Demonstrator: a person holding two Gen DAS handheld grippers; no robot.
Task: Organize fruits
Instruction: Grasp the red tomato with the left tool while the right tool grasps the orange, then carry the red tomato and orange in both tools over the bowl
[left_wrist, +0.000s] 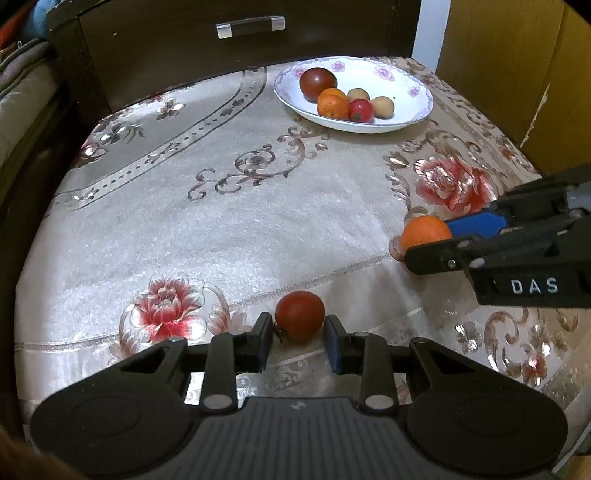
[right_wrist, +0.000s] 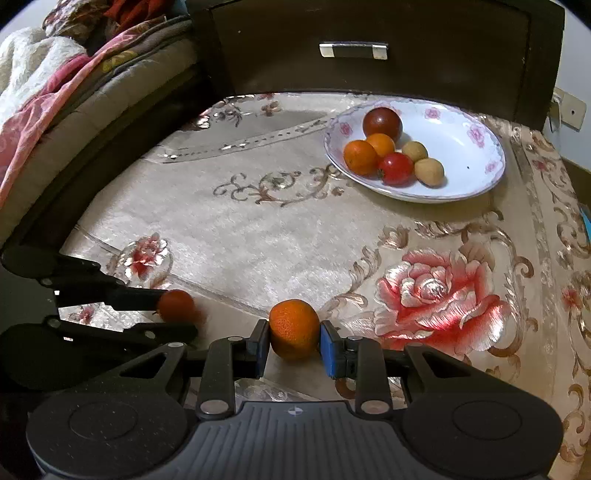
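Left tool (left_wrist: 298, 328) closed on a red tomato (left_wrist: 300, 314) at the near edge of the tabletop (left_wrist: 258, 206). Right tool (right_wrist: 293, 341) clamps an orange (right_wrist: 293, 328) beside the rose print. Right wrist view shows two oranges in the white bowl (right_wrist: 476, 184); left view shows one. Bedding (right_wrist: 40, 96) is clear only in the right view.

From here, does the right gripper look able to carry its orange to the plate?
Probably yes: the right gripper is shut on the orange, and only bare tablecloth lies before the plate.
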